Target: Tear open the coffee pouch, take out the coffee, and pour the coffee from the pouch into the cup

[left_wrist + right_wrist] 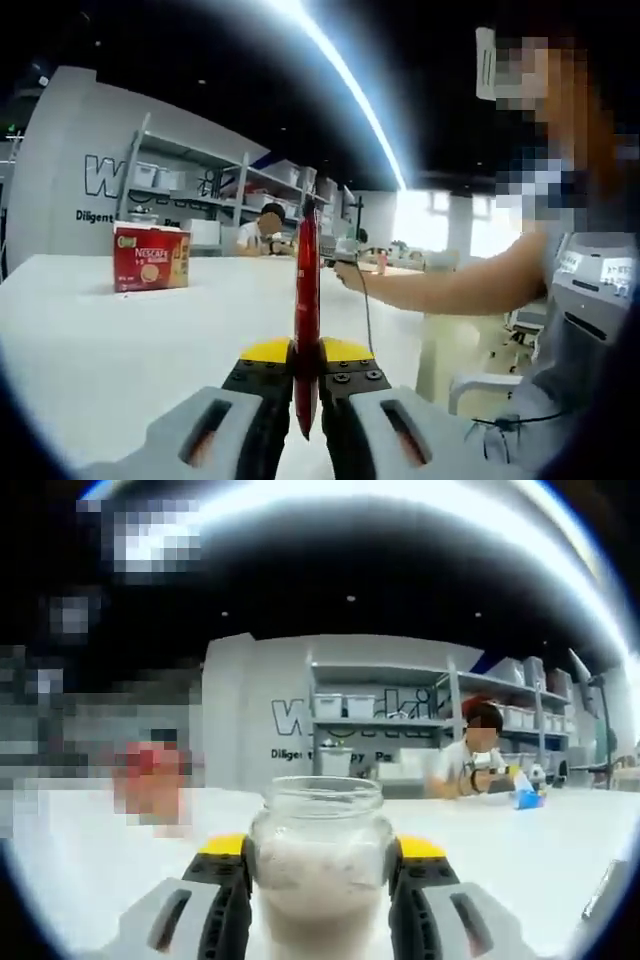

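My left gripper (307, 375) is shut on a thin red coffee stick pouch (307, 300), held upright edge-on above the white table (90, 340). A person's bare arm (450, 285) reaches in from the right toward the pouch's upper part. In the right gripper view, my right gripper (318, 875) is shut on a clear glass jar (318, 865), upright with an open mouth, holding a pale milky content in its lower half.
A red Nescafe box (150, 257) stands on the table at the left. Shelving with white bins (215, 190) lines the far wall. Another person (480, 755) sits at the far end of the table by a blue item (525, 798).
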The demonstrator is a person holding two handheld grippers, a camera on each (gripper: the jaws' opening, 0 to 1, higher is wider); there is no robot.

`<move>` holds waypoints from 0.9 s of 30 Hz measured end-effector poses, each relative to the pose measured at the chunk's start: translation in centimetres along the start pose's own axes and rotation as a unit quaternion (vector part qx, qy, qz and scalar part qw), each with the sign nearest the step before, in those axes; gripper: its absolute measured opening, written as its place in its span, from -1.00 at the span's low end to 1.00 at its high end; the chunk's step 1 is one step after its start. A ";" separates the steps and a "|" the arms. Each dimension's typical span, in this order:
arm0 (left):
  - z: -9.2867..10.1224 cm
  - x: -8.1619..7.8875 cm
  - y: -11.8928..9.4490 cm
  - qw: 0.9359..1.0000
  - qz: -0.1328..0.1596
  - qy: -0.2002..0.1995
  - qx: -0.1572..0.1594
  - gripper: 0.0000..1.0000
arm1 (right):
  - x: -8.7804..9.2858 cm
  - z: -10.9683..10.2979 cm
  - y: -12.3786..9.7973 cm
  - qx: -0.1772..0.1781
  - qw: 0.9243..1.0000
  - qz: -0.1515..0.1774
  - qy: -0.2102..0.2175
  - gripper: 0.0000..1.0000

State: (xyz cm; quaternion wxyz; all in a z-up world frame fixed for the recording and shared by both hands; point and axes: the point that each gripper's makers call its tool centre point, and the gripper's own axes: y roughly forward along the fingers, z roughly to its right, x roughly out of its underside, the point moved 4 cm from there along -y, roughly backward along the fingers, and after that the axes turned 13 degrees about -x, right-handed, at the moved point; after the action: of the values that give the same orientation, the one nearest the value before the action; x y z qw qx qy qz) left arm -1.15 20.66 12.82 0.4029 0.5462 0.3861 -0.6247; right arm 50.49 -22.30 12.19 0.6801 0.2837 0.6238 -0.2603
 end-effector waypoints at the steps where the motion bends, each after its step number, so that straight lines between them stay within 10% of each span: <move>1: 0.2 0.2 0.1 1.000 -0.001 -0.001 0.003 -0.77 | -0.1 -0.5 -0.4 -0.004 1.000 0.002 -0.001 0.06; 14: 1.1 -0.9 -1.2 0.999 0.017 -0.014 0.031 -0.77 | -0.9 -7.1 -5.2 -0.045 0.999 0.009 0.001 0.06; 27: 3.6 -2.4 -2.5 0.997 0.029 -0.018 0.064 -0.77 | -1.7 -18.9 -10.8 -0.144 0.988 0.046 0.009 0.06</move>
State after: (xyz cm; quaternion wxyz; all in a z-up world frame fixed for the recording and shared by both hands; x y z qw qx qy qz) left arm -4.56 18.50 15.68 0.3925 0.5702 0.3218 -0.6460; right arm 29.46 -16.40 12.08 0.7195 0.2130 0.6474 -0.1337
